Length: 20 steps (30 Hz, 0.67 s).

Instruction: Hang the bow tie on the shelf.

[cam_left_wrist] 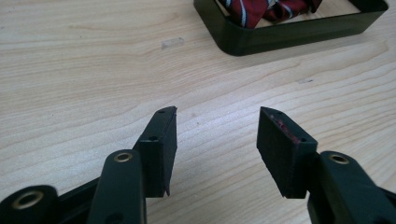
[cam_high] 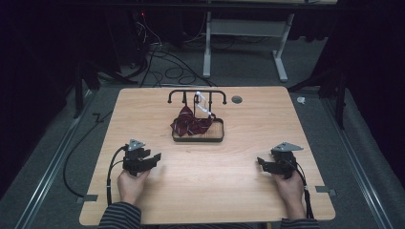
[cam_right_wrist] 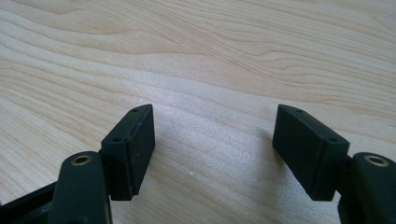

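A dark red striped necktie [cam_high: 191,122] lies bunched in a shallow black tray [cam_high: 197,139] at the middle of the far half of the wooden desk [cam_high: 205,191]. Part of the tie drapes up against a black rack [cam_high: 197,93] with a curved top bar that stands just behind the tray, and a strip of clear or white material [cam_high: 204,102] hangs from that rack above the tie. In the left gripper view the tray's near corner [cam_left_wrist: 243,39] and a fold of the tie [cam_left_wrist: 254,9] show at the top, with white stripes on the red cloth.

The left hand-held gripper [cam_high: 152,160] rests near the desk's front left, its jaws apart with only bare wood between them [cam_left_wrist: 217,140], pointing toward the tray. The right hand-held gripper [cam_high: 262,163] sits near the front right, jaws likewise spread wide over bare desk [cam_right_wrist: 212,135]. Both stand well apart from the tray, and nothing lies between them and it.

A small round grommet [cam_high: 236,99] is set in the desk beyond the tray. Behind the desk, cables [cam_high: 162,67] run across the grey floor by a white desk frame [cam_high: 248,38]. No writing or brand mark can be read anywhere.
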Tool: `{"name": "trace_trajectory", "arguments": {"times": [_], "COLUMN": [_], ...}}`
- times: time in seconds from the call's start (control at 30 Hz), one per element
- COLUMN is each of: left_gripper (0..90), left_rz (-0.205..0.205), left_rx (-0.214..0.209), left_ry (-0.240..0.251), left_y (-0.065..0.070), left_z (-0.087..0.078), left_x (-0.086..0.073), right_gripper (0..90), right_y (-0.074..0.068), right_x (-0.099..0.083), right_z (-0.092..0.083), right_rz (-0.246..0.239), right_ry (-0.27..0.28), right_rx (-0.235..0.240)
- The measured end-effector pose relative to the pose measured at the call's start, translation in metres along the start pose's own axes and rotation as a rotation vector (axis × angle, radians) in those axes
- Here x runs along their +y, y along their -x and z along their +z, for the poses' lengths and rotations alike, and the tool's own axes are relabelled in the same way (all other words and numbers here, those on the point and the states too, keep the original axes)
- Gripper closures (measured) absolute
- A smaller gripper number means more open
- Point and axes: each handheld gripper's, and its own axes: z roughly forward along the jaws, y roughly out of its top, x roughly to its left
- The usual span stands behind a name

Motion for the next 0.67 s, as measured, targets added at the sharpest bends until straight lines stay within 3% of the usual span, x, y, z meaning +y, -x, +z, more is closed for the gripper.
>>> {"name": "trace_trajectory", "arguments": {"times": [0.3, 0.47, 0.67], "left_gripper": [45.2, 40.7, 38.8], "left_rz": [0.12, 0.117, 0.115], "left_rx": [0.082, 0.079, 0.082], "left_ry": [-0.065, -0.003, 0.007], "left_y": [0.01, 0.008, 0.008], "left_z": [0.021, 0.024, 0.024], "left_x": [-0.007, -0.013, -0.014], "right_gripper": [31.1, 31.2, 31.2], "right_y": [0.0, 0.0, 0.0], "right_x": [0.0, 0.0, 0.0], "right_z": [0.0, 0.0, 0.0], "right_rz": [-0.001, -0.001, 0.0], "right_ry": [0.0, 0.0, 0.0], "right_rx": [0.0, 0.0, -0.001]}}
